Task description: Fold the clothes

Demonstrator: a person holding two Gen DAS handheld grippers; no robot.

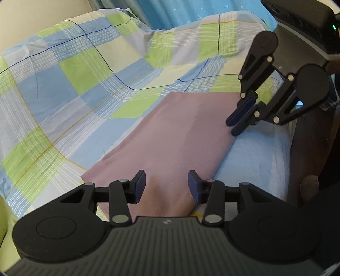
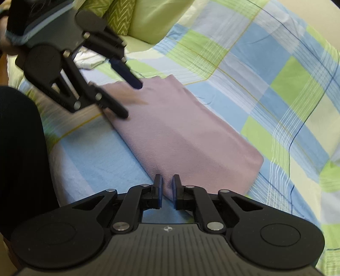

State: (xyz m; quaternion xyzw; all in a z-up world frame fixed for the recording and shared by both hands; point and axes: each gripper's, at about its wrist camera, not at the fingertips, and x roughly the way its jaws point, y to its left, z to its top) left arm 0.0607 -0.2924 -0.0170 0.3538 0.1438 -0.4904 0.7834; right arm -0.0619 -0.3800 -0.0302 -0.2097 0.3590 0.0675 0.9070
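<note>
A pink cloth point(image 1: 170, 138), folded into a long flat rectangle, lies on a bed covered by a checked sheet point(image 1: 63, 85) of blue, green and cream squares. The 2 hand-held grippers work at opposite ends of the near long edge of the cloth. The left gripper point(image 1: 167, 186) has its 2 blue-padded fingers spread wide apart, holding nothing, and hovers low over one short end of the pink cloth, though whether it touches the fabric cannot be told. The right gripper point(image 2: 167, 189) has its fingers drawn close together with only a narrow gap, and the corner of the cloth sits right at that gap; it appears to pinch the corner, though the contact itself is hard to confirm. In the right wrist view the left gripper is blurred. A green pillow point(image 2: 148, 19) sits at the head of the bed, well apart from the cloth, and a person's dark clothing point(image 2: 19, 148) fills the side nearest the bed edge. Judged from this, the next fold depends on both ends lifting together. With the left end ungripped, a lift by the right gripper alone could drag the cloth askew, open the stacked layers, or pull the loose sheet up with it.
</note>
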